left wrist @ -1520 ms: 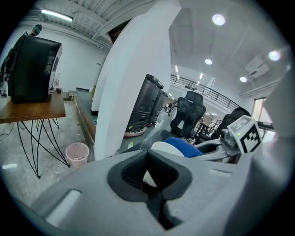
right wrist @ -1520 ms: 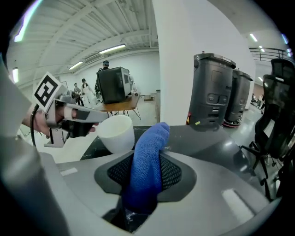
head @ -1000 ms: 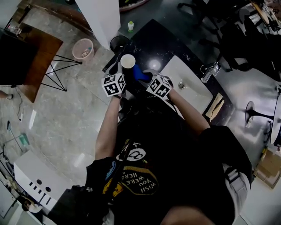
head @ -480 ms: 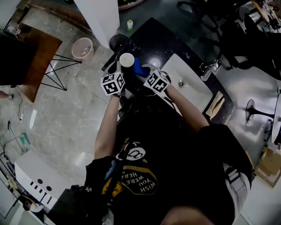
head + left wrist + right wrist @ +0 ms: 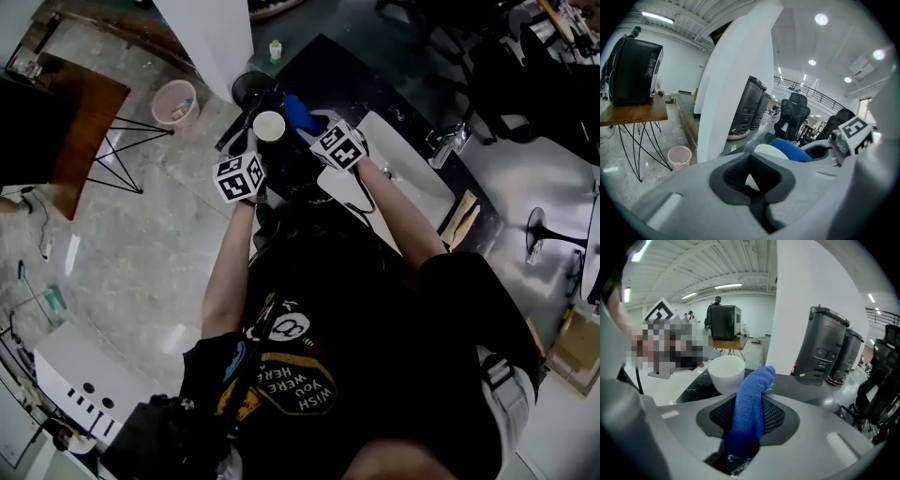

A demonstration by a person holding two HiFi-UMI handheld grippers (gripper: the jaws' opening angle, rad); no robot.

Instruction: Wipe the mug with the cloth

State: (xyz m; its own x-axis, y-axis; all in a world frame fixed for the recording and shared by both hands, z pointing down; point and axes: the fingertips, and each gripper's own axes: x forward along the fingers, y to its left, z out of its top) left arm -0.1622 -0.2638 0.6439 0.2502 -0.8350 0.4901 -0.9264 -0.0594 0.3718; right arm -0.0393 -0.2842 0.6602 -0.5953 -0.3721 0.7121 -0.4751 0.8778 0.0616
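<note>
Head view: white mug [image 5: 269,126] and blue cloth [image 5: 298,112] held over the dark tabletop [image 5: 347,80].
Left tongs [image 5: 751,180] grip the mug; right tongs [image 5: 748,416] are clamped on the cloth, its free end just beside the mug's rim.

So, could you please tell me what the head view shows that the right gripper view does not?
Only the head view shows the white sink with its faucet and the pink waste basket on the floor. Only the right gripper view shows the right tool close up, its jaws pressed on the blue cloth, whose free end sticks up past them. Both show the white mug, the cloth close beside it, and the white pillar.
</note>
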